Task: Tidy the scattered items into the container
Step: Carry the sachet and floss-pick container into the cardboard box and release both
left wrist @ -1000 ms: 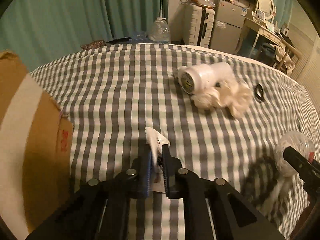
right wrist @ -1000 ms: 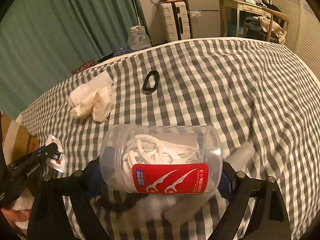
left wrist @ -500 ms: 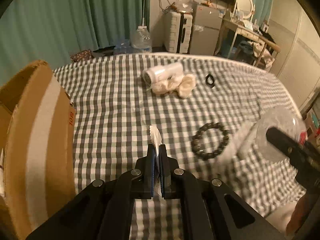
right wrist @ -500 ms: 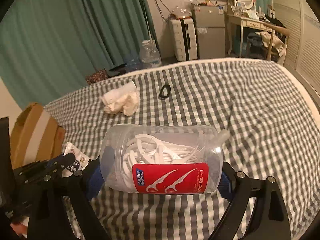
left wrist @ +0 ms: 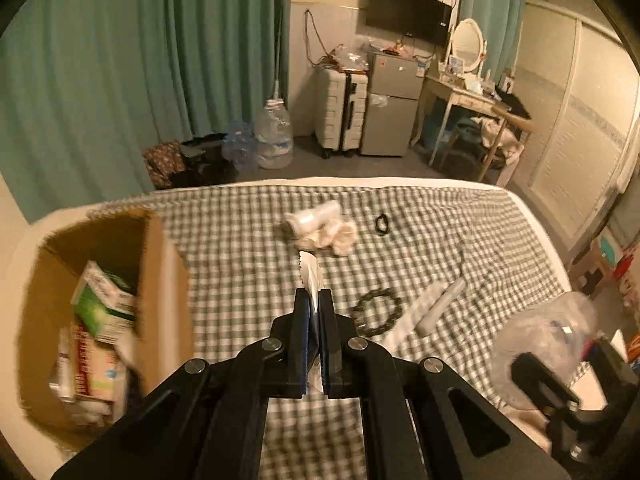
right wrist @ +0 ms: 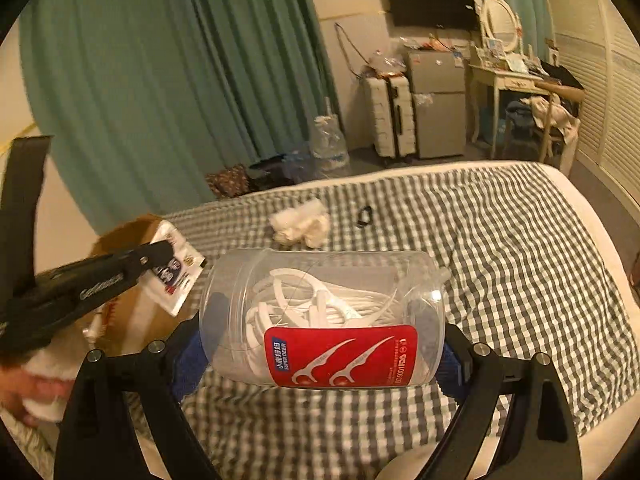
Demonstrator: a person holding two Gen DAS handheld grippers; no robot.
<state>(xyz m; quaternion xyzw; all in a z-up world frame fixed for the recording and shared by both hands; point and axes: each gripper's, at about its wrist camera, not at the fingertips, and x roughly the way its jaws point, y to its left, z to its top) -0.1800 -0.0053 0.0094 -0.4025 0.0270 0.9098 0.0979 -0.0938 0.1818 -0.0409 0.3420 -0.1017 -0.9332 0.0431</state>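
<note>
Both grippers were loaded for one trip: left gripper (left wrist: 316, 312) jaws pinched a thin sachet (left wrist: 311, 276), right gripper (right wrist: 322, 344) jaws spread around the floss-pick jar (right wrist: 324, 316), both above the bed (left wrist: 240, 248) near the cardboard box (left wrist: 160, 280).

left claw (left wrist: 316, 300) pinched (right claw (right wrist: 322, 320) wide)

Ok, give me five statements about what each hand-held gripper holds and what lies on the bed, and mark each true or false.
1. The left hand-held gripper pinches a white sachet. True.
2. The right hand-held gripper is empty. False: it grips a clear floss-pick jar.
3. The cardboard box is empty. False: packets lie inside.
4. A bead bracelet lies on the checked bedspread. True.
5. The black hair tie is in the box. False: it lies on the bedspread.
</note>
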